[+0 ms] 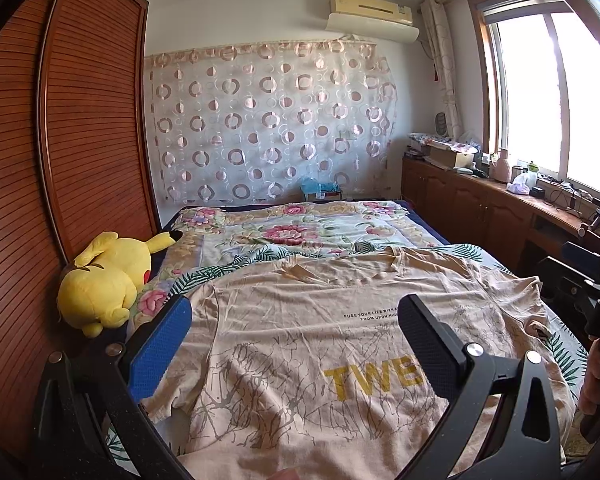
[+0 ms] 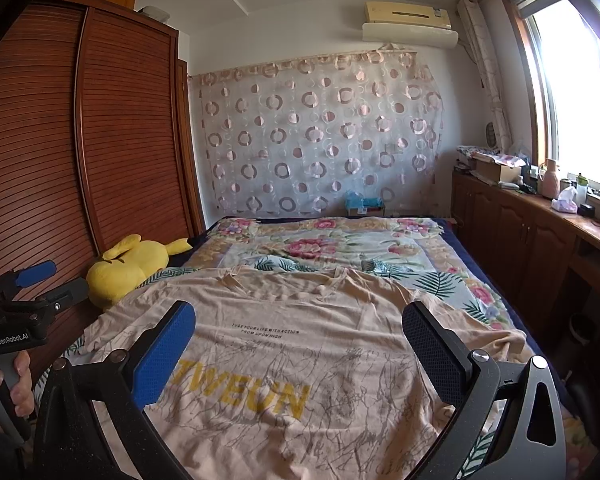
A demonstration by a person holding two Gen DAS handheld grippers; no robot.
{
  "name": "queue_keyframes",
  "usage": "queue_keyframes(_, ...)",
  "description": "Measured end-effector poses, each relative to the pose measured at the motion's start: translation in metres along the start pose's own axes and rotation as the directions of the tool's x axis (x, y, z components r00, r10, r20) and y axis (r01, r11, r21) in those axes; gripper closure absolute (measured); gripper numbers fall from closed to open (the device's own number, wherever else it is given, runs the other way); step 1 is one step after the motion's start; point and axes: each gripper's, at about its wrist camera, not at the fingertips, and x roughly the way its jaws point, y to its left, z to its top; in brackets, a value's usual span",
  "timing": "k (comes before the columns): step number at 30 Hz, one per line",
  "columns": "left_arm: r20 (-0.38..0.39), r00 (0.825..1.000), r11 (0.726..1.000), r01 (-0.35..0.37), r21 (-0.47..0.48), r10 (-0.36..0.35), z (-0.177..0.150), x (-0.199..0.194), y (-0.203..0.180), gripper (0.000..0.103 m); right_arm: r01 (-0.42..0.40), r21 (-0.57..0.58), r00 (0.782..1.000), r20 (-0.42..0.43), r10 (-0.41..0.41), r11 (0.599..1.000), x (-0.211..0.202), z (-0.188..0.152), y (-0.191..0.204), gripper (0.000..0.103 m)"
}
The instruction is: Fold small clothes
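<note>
Peach cotton t-shirt with yellow block lettering and grey sketchy print (image 1: 300,340) is lying flat and face up on the floral bedspread (image 1: 300,224), collar toward the far end, so basically nothing is folded yet. Sleeves are out to the sides, the hem is nearest the cameras, and there are a few wrinkles but no crease lines. All the folding looks left to do.

Left gripper (image 1: 296,344) hangs just above the shirt's lower left part, jaws spread wide with nothing between them. Right gripper (image 2: 300,352) does the same over the shirt's middle-right, also gaping and empty. Each one is held by a hand (image 2: 8,384) on a pistol-style handle, both aimed toward the collar. Yellow plush toy (image 1: 104,280) sits left of the shirt against the slatted wooden wardrobe (image 1: 60,140), well clear of everything.
</note>
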Motion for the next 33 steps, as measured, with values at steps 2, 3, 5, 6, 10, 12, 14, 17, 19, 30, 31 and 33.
queue_keyframes(2,0.0,1.0,1.0,0.0,0.001,0.0,0.0,0.0001,-0.0002,0.0,0.001,0.0,1.0,0.0,-0.001,1.0,-0.0003,-0.0001,-0.0001,0.0)
queue_keyframes(3,0.0,1.0,1.0,0.0,0.001,0.0,0.0,0.0,-0.0002,0.0,0.001,0.0,1.0,0.0,-0.001,1.0,-0.0002,-0.0001,0.0001,0.0)
queue_keyframes(5,-0.001,1.0,1.0,0.0,0.002,0.0,0.0,0.0001,-0.0003,0.0,0.0,0.0,1.0,0.001,0.0,1.0,-0.0002,-0.0003,0.0004,0.0)
queue_keyframes(6,-0.001,1.0,1.0,0.0,0.002,0.0,-0.0001,0.0001,-0.0002,0.0,-0.001,0.0,1.0,0.002,0.001,1.0,-0.0001,-0.0004,0.0002,0.0)
queue_keyframes(10,-0.001,1.0,1.0,0.0,0.002,0.0,0.0,0.0001,-0.0003,0.0,-0.002,-0.001,1.0,0.001,0.002,1.0,-0.0004,-0.0003,0.0001,0.0)
queue_keyframes(12,-0.001,1.0,1.0,0.001,0.002,-0.001,0.0,0.0,-0.0003,0.0,-0.003,-0.001,1.0,0.001,0.003,1.0,-0.0007,-0.0005,0.0001,0.0)
queue_keyframes(14,-0.001,1.0,1.0,0.0,0.002,0.0,0.0,0.0,-0.0003,0.0,-0.003,0.0,1.0,0.001,0.003,1.0,-0.0007,-0.0004,0.0001,0.0)
queue_keyframes(17,-0.001,1.0,1.0,-0.001,0.003,0.001,0.0,0.0002,-0.0004,0.0,-0.002,0.0,1.0,0.002,0.002,1.0,-0.0005,-0.0003,0.0001,0.0)
queue_keyframes(19,-0.002,1.0,1.0,0.0,0.002,0.0,-0.0002,0.0003,-0.0003,0.0,0.0,0.001,1.0,0.002,0.0,1.0,-0.0003,-0.0002,0.0003,0.0)
queue_keyframes(30,-0.001,1.0,1.0,0.0,0.003,0.0,0.0019,-0.0003,0.0051,0.0,0.001,0.0,1.0,0.003,-0.001,1.0,-0.0006,-0.0001,0.0006,0.0)
queue_keyframes(31,0.0,1.0,1.0,-0.001,0.003,0.001,0.002,-0.0003,0.0059,0.0,0.0,0.0,1.0,0.002,0.0,1.0,-0.0005,-0.0001,0.0006,0.0)
queue_keyframes(33,-0.001,1.0,1.0,0.0,0.002,0.0,0.001,-0.0016,0.0081,0.0,-0.001,0.001,1.0,0.002,0.001,1.0,-0.0005,0.0,0.0006,0.0)
